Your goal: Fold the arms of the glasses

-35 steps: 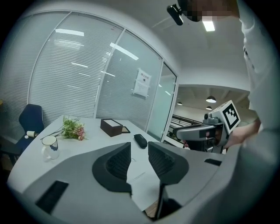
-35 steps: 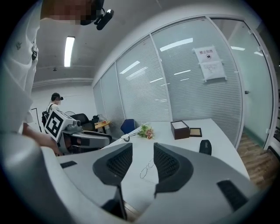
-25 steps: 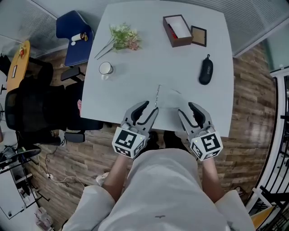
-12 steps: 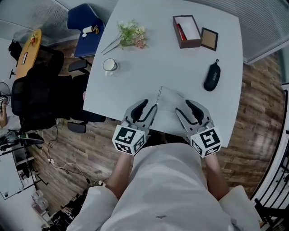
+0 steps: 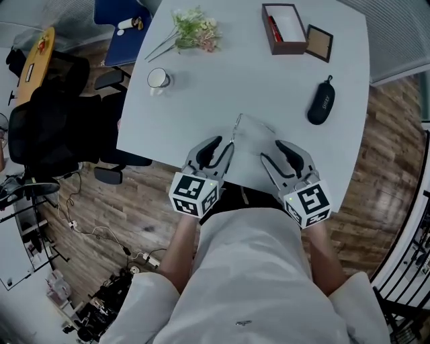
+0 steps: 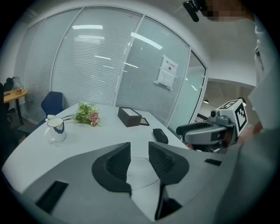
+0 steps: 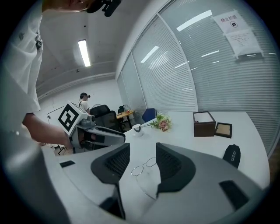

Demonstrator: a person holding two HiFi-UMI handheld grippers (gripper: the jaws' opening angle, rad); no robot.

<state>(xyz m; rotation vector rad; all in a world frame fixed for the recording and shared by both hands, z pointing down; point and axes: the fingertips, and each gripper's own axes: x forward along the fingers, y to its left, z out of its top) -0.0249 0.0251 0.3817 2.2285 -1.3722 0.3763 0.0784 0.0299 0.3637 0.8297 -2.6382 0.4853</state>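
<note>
One pale counter point(image 5: 269, 80) carries everything. Your left hand-held gripper point(image 5: 222, 149) is closing, with a thin arm of the glasses point(image 7: 138, 170) seen between its jaws, not yet pinched. Your right hand-held gripper point(image 5: 275, 153) stands apart and empty. The black case point(image 7: 231, 155) reads "SHERY" (the wall notice point(image 7: 238, 30) is too small to read). The glasses lie open near the front edge. I judge the first grasp is in hand; next, swing that arm gently inward.

The person wears a loose white shirt point(image 5: 248, 269) with short sleeves and a tiny dark mark low on its front, and a black camera point(image 6: 193, 8) on the head. The left gripper point(image 5: 225, 142) and right gripper point(image 5: 272, 154) are pale grey shells with black ribbed fingers point(image 6: 114, 164). Each carries a white cube point(image 5: 193, 195) of black square markers. The left one's fingers are closing, with a thin arm of the glasses point(image 7: 137, 171) in their gap, unpressed.
</note>
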